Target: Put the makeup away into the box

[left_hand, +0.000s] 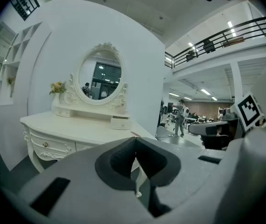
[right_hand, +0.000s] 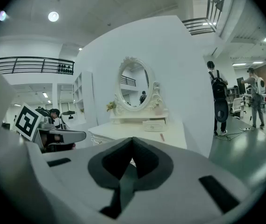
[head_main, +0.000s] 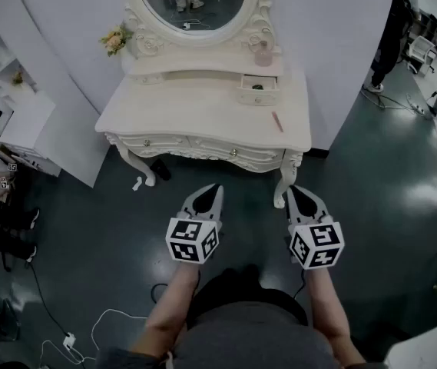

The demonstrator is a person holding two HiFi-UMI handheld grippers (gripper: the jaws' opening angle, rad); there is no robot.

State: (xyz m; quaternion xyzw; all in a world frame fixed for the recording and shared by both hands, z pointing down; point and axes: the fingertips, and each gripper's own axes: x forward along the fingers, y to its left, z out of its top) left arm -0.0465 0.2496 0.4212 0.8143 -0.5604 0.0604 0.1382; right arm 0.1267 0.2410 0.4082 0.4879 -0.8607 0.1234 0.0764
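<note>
So both bare forearms are sticking straight out from the body, side by side. The left gripper (head_main: 216, 187) and right gripper (head_main: 292, 191) are tipping slightly downward and hanging over the dark green floor (head_main: 372, 175), short of the white dressing table (head_main: 203, 118). Neither one is touching anything. In each gripper's own view the jaws are sitting pressed together at the tips with nothing between them. The only makeup I'm spotting is a thin pink stick (head_main: 277, 121), lying on the tabletop toward the right side, well apart from both grippers. The little drawer box (head_main: 258, 91) is sitting behind it at the back of the tabletop, below the right side of the oval mirror (head_main: 195, 2). There's a dark spot showing on that box, but I can't tell if it's a handle or something inside. The stick is also looking too tiny to call lipstick or pencil. The forearms are getting cut off at the bottom edge, the mirror is getting clipped at the top, and in the head view the right gripper's tip is covering the foot of the table's front right leg.
</note>
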